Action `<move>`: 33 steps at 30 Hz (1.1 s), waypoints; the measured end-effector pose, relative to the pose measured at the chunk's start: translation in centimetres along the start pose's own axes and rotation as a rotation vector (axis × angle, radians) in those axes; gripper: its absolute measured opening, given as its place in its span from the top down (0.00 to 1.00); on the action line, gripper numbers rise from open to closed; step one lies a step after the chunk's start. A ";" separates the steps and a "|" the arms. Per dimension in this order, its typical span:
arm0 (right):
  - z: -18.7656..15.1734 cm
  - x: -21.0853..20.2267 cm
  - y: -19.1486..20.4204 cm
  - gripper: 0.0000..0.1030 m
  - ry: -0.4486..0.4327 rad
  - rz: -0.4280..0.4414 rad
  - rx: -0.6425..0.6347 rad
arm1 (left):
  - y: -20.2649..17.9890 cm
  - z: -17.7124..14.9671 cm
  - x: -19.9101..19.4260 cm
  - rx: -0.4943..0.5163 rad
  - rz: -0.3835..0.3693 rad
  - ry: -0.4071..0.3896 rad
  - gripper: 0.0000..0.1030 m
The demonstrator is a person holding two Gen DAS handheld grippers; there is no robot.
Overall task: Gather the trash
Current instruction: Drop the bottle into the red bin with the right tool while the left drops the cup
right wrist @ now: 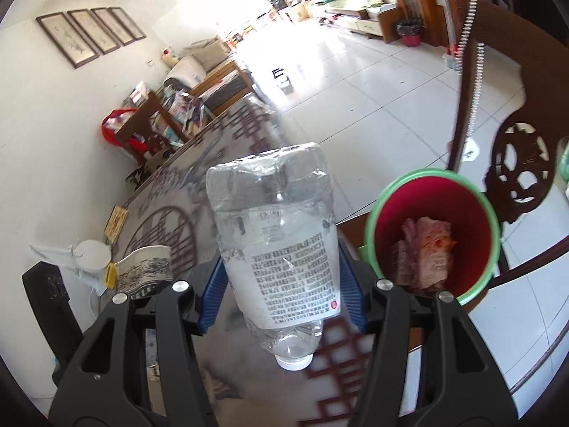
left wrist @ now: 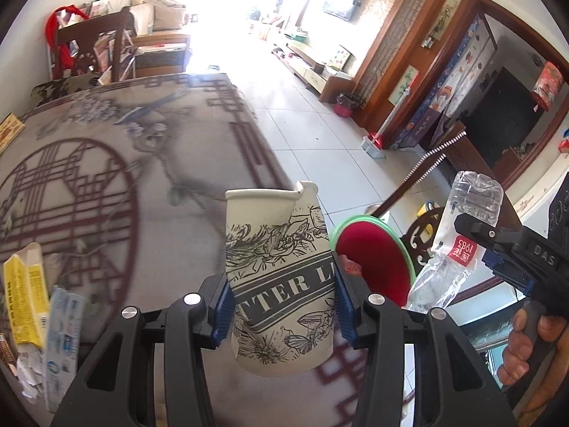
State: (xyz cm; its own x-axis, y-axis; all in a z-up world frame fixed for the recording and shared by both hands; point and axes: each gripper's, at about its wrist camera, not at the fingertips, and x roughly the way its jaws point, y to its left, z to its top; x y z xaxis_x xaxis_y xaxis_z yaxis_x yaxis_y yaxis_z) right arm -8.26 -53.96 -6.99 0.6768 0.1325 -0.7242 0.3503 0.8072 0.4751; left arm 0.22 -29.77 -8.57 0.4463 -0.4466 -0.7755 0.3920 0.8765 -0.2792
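A: Your left gripper (left wrist: 282, 307) has its blue pads (left wrist: 222, 315) pressed on both sides of a paper cup (left wrist: 279, 281), pinching it upright above the patterned table (left wrist: 117, 185). The cup's rim is torn at one side.

B: And your right gripper (right wrist: 281, 293) is clamped the same way on a clear plastic bottle (right wrist: 275, 227), held cap-down with its base pointing away from you. The white label with small print faces the camera.

A: Take the bin (right wrist: 432, 235) as the landmark: red inside, green rim, standing off the table's edge beside a carved wooden chair (right wrist: 515, 163). From the left wrist, your cup sits just left of the bin (left wrist: 373, 256), partly covering it.

B: From the right wrist, the bottle is also left of the bin and not over its mouth. Crumpled pinkish wrappers (right wrist: 425, 252) already lie inside.

A: Further left of the bin, on the table, more litter waits: a yellow box (left wrist: 26, 302), a blue-and-white tube (left wrist: 64, 334) and torn paper scraps (left wrist: 28, 373).

B: Your right hand (left wrist: 530, 348) shows at the edge of the left view, gripping the handle beyond the bin.
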 end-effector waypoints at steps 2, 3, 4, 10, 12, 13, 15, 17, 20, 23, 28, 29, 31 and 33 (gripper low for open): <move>0.8 -0.5 -2.7 0.46 -0.022 -0.044 0.018 | -1.9 0.1 0.8 0.019 -0.014 0.013 0.57; 1.3 -0.6 -4.1 0.46 -0.034 -0.064 0.024 | -2.8 0.1 1.2 0.027 -0.020 0.020 0.57; 1.7 -0.6 -5.4 0.46 -0.046 -0.084 0.027 | -3.7 0.1 1.6 0.039 -0.023 0.028 0.57; 3.4 0.5 -10.2 0.45 -0.086 -0.157 0.032 | -7.8 0.3 3.6 0.092 -0.027 0.066 0.57; 3.8 1.0 -11.5 0.39 -0.080 -0.160 0.049 | -8.7 0.4 4.3 0.101 -0.031 0.077 0.57; 3.8 1.0 -11.7 0.33 -0.084 -0.164 0.056 | -9.4 0.5 4.7 0.108 -0.039 0.084 0.57; 3.8 0.3 -12.6 0.32 -0.104 -0.161 0.069 | -10.4 0.6 5.5 0.125 -0.054 0.091 0.57; 3.6 -0.6 -13.1 0.31 -0.118 -0.166 0.082 | -11.6 0.7 6.6 0.150 -0.070 0.105 0.57; 2.8 -2.1 -14.3 0.31 -0.130 -0.172 0.109 | -13.6 1.0 8.2 0.186 -0.100 0.116 0.57; 1.4 -3.3 -15.4 0.31 -0.125 -0.209 0.112 | -15.5 1.5 9.8 0.221 -0.131 0.121 0.57; -1.2 -4.7 -17.0 0.30 -0.094 -0.282 0.095 | -18.0 2.4 12.0 0.248 -0.163 0.136 0.56; -1.5 -4.8 -17.2 0.31 -0.091 -0.288 0.096 | -18.3 2.5 12.2 0.247 -0.165 0.133 0.56; -2.2 -5.3 -17.7 0.31 -0.089 -0.297 0.113 | -18.8 2.8 12.6 0.244 -0.166 0.123 0.54; -2.6 -5.6 -17.9 0.30 -0.093 -0.296 0.132 | -19.0 2.9 12.9 0.234 -0.156 0.120 0.20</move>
State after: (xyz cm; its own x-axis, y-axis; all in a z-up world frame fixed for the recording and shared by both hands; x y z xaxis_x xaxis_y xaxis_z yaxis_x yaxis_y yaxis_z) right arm -20.05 -67.66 -12.76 0.5874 -0.1543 -0.7945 0.6171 0.7204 0.3164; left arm 0.82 -52.73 -11.61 0.2734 -0.5357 -0.7989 0.6290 0.7280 -0.2729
